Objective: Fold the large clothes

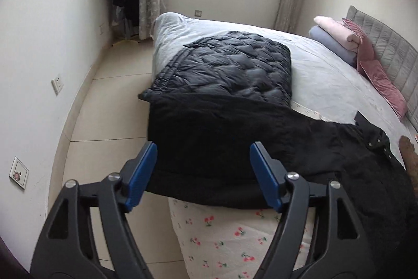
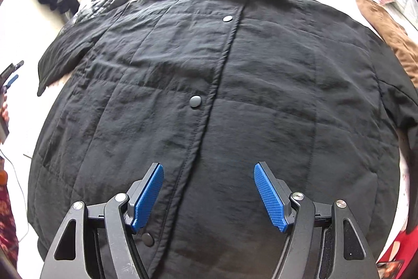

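Note:
A large black snap-button jacket [image 2: 235,96] lies flat, front up, on the bed, collar at the far end. My right gripper [image 2: 209,174] is open and empty, hovering over its lower front beside the placket. In the left wrist view one side of the jacket [image 1: 209,148] lies at the bed's edge. My left gripper [image 1: 203,156] is open and empty just above it. The left gripper also shows at the left edge of the right wrist view [image 2: 10,80].
A folded dark quilted jacket [image 1: 230,67] lies on the grey bed sheet [image 1: 326,75] beyond. Folded pink and lilac clothes [image 1: 337,38] sit by the headboard. A brown garment [image 2: 389,30] lies at the right. Cherry-print bedding [image 1: 230,234] hangs below. Tiled floor [image 1: 109,106] is on the left.

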A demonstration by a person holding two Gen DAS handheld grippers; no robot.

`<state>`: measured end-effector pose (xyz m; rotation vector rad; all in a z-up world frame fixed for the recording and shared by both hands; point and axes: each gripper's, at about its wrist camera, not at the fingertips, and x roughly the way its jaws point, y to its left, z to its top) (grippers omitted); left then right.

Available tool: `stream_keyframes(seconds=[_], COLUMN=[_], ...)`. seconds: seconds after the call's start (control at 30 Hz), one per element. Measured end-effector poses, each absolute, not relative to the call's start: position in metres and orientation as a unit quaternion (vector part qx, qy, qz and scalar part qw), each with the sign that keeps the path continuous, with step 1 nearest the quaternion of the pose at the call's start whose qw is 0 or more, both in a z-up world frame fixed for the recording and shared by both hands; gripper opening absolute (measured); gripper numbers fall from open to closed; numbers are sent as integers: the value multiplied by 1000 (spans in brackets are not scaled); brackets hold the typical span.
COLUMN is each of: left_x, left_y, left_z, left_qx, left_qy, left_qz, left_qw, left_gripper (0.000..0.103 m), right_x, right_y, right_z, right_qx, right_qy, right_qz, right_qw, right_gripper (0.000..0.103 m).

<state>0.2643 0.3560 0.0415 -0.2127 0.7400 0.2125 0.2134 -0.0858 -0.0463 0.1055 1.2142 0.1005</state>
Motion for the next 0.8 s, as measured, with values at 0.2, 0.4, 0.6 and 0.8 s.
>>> stream_keyframes(seconds=[0.2,0.4,0.6,0.8], left_x=[248,218,185,164], left_y=[270,195,132,90], left_z=[51,54,57,54], left_qx=[-56,-12,16,28], left_qy=[414,455,473,481], left_qz=[6,-78,-153,-173], left_qw=[909,887,867,859], left_gripper=[86,87,87,87], right_x=[189,160,122,81], right_y=[-114,-180,-279,-363], right_z=[-26,-15,-5,-18], right_qx=[62,99,134,207], right_qy=[553,533,489,445], right_qz=[30,-30,-167,-262], right_qw=[830,840,845,831], right_gripper=[73,74,76,80])
